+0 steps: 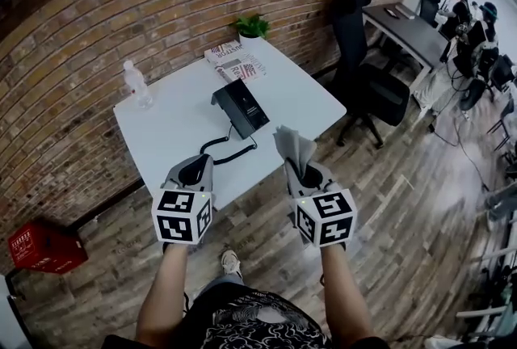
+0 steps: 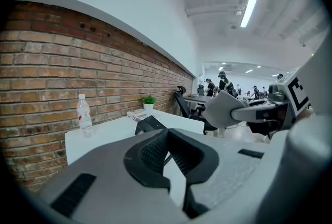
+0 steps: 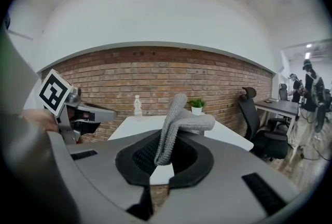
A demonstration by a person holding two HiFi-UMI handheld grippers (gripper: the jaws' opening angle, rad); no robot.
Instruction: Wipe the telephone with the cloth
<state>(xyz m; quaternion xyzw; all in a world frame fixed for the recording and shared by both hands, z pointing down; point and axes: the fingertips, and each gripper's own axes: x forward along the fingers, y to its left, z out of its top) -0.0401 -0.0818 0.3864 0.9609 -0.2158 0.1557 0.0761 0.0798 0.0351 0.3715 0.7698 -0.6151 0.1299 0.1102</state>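
My right tongs [image 1: 311,176] are clamped on the grey cloth [image 1: 292,149], which stands up out of them just off the counter's [image 1: 170,129] near edge. My left tongs [image 1: 194,171] are closed on nothing, beside that edge. The black telephone [image 1: 241,107] sits mid-counter, its cord [image 1: 229,150] curling toward the near edge.

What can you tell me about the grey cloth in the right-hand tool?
The cloth is grey, soft and ribbed-looking, like knitted fabric. Its lower end is pinched between the jaws of the right gripper, and nothing else touches it. It stands up from them, its folded top flopping sideways. It is held in the air by the white table's near edge, clear of the black telephone.
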